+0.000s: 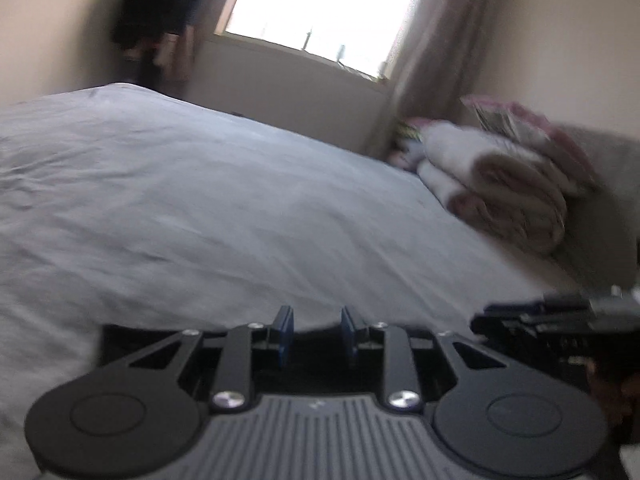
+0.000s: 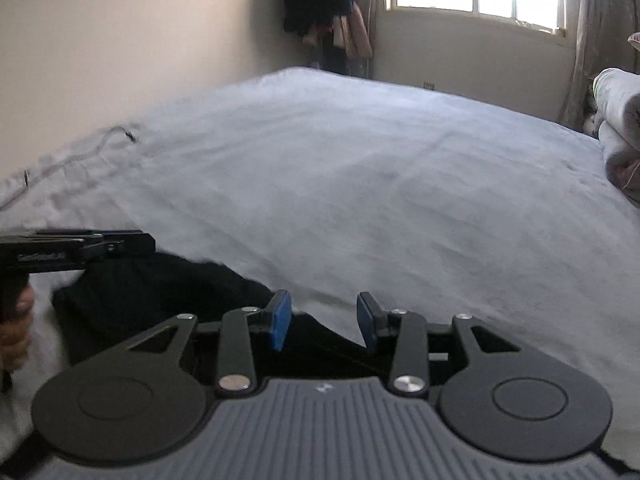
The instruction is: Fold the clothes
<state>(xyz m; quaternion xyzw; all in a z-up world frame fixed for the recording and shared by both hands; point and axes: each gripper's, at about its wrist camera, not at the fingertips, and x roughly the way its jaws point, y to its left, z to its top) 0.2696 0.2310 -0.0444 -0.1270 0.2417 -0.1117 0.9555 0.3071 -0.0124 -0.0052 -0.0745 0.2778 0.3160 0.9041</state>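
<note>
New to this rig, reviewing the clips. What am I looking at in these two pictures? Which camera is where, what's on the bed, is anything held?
There is no robot arm. A person carries a handheld two-finger gripper in each hand, each with a fisheye camera looking along its blue-padded fingers.

The left wrist view shows the left gripper, open and empty, with the other tool at its right edge. The right wrist view shows the right gripper, also open, hovering over a black garment lying on the bed; nothing is gripped. At the left edge a hand holds the left tool.

Folded towels sit at the bed's far right. Both pictures are motion-blurred.
</note>
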